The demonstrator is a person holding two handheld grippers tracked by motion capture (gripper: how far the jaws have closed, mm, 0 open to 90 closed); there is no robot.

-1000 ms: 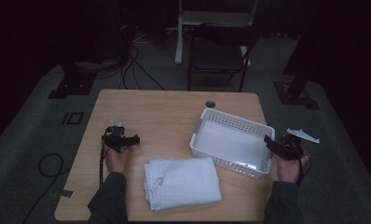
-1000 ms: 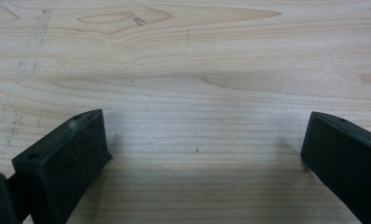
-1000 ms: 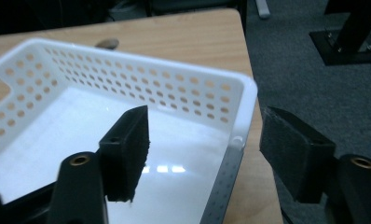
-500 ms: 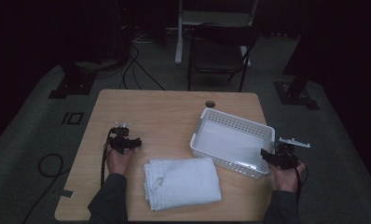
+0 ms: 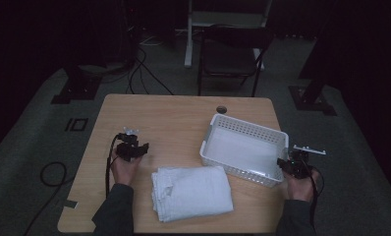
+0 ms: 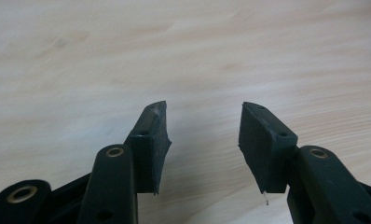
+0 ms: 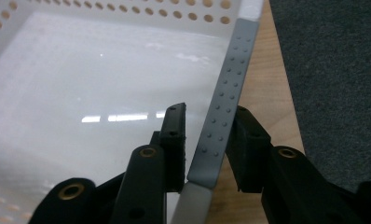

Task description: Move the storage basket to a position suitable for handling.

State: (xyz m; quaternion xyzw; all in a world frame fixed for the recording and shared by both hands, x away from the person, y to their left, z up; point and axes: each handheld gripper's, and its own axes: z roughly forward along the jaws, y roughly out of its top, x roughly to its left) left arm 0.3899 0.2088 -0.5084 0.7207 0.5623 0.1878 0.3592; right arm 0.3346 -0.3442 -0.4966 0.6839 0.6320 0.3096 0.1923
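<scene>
- Gripping the white basket (image 7: 104,93) by the rim of its near right wall: right gripper (image 7: 207,149) has one jaw inside the basket and one outside, the grey dotted rim strip clamped between the pads. Jaws have just been closing onto it.
- High view: right gripper (image 5: 295,164) sits at the basket's (image 5: 245,147) near right corner, at the right edge of the table (image 5: 174,113), held in the person's right hand (image 5: 297,184).
- Folded white towel (image 5: 191,192) lies flat on the table near the front edge, between the two forearms, just left of and in front of the basket; whether the two touch cannot be told.
- Left gripper (image 5: 129,147) is over bare tabletop left of the towel, apart from it, held in the left hand (image 5: 125,167).
- Left gripper view: left gripper (image 6: 204,140) jaws stand at a narrow-to-middling gap with nothing between them, bare wood grain behind. Jaws have just been closing.
- Basket interior is white and glossy, side walls perforated with small holes.
- Round cable hole (image 5: 221,109) in the table beyond the basket, near the far edge.
- Dark chair (image 5: 230,54) stands on the floor past the table's far side.
</scene>
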